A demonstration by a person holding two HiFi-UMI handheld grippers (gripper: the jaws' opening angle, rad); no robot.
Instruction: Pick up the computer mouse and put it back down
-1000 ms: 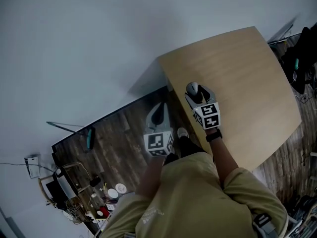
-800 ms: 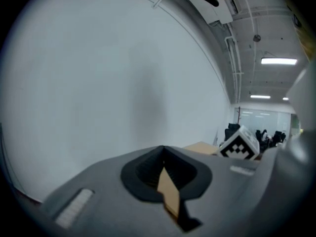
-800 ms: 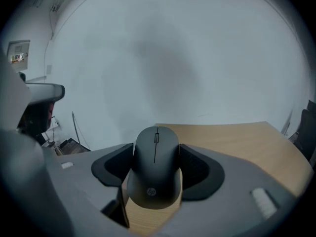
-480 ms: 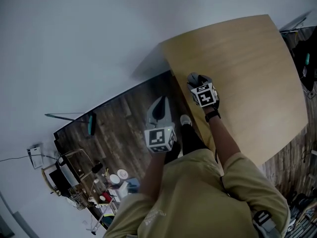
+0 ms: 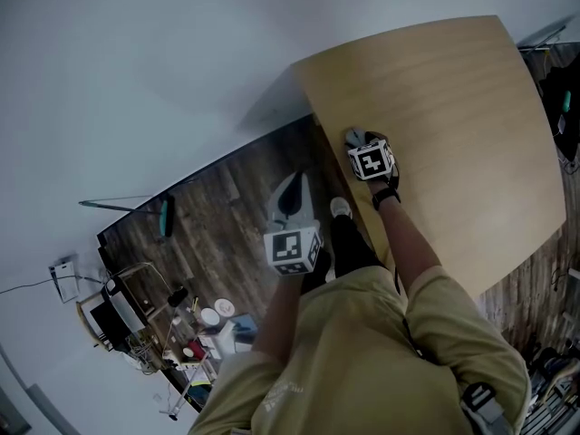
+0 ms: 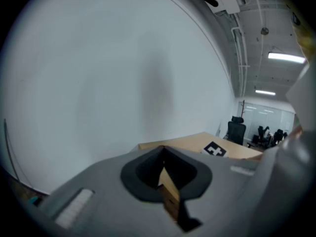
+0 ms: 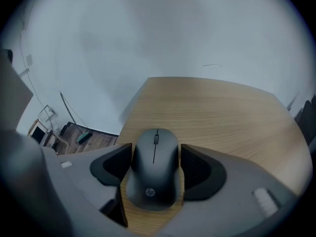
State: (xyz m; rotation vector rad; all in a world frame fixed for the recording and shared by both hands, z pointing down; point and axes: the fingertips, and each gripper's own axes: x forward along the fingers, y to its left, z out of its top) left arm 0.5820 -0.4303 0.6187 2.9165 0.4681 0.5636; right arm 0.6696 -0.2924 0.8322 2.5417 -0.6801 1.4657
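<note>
HP computer mouse (image 7: 154,174) is pinched betw. R gripper (image 7: 156,156) pads on wooden table (image 7: 222,112). L gripper (image 6: 164,174) jaws are pressed together, nothing held.

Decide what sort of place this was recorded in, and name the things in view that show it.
Most likely an office. A bare wooden table carries a computer mouse, an office chair stands beyond the table, and long ceiling lights run overhead.

We are in an office: past the pale wooden tabletop (image 6: 192,141) black swivel chairs (image 6: 237,130) stand by glass partitions, strip lights (image 6: 285,58) run above it, and dark plank flooring (image 5: 217,234) lies beside it.
</note>
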